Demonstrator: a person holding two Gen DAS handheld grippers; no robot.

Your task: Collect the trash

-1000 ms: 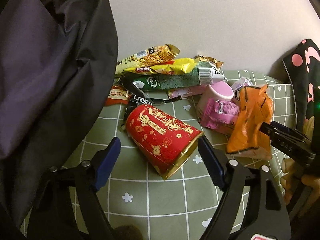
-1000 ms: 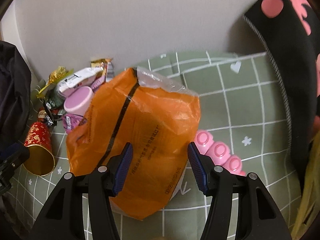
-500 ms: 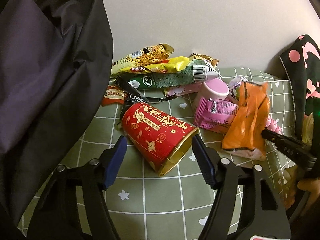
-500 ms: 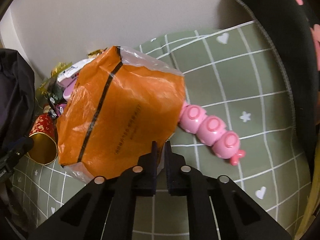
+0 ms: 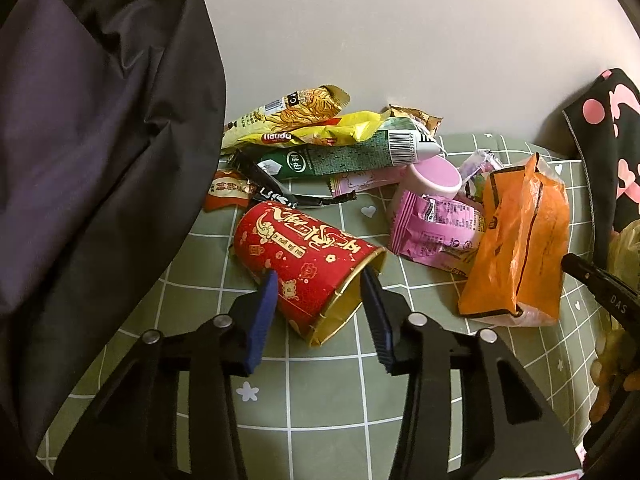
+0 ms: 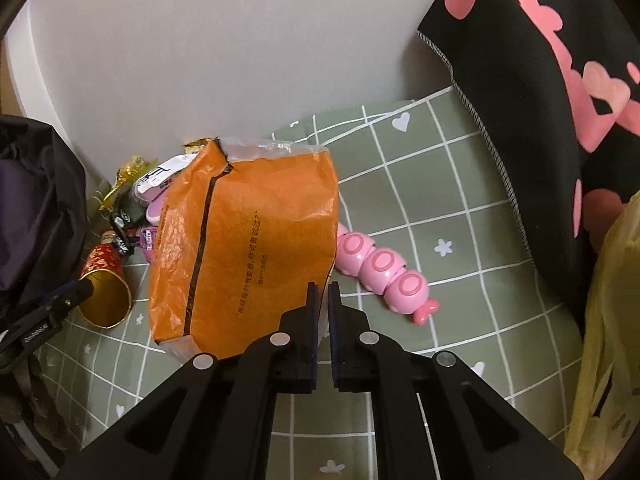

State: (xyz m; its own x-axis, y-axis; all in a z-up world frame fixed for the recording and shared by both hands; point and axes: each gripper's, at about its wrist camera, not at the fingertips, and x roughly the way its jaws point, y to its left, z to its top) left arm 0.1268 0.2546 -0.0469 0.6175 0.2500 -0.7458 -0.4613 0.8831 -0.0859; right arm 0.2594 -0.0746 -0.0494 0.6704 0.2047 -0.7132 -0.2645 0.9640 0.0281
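Observation:
A red paper cup (image 5: 304,264) with a gold inside lies on its side on the green checked cover (image 5: 320,400), mouth toward me. My left gripper (image 5: 318,280) straddles its mouth end. The jaws are closing, the blue pads (image 5: 264,308) sit close at both sides, and the cup looks unsquashed. The right gripper (image 6: 324,290) is shut on the lower right edge of an orange plastic bag (image 6: 248,248) and holds it upright. The left wrist view has that bag (image 5: 520,240) at the right. The cup (image 6: 102,284) lies left of the bag.
A pile of snack wrappers (image 5: 320,140) and a pink tub (image 5: 432,180) lie by the wall. Dark fabric (image 5: 80,160) fills the left. A pink caterpillar toy (image 6: 380,264) lies right of the bag, a black-and-pink cloth (image 6: 540,80) and yellow plastic (image 6: 608,320) beyond.
The left jaws have narrowed around the cup. The right gripper went from open around the orange bag to shut on its edge and drew it back, uncovering the pink toy.

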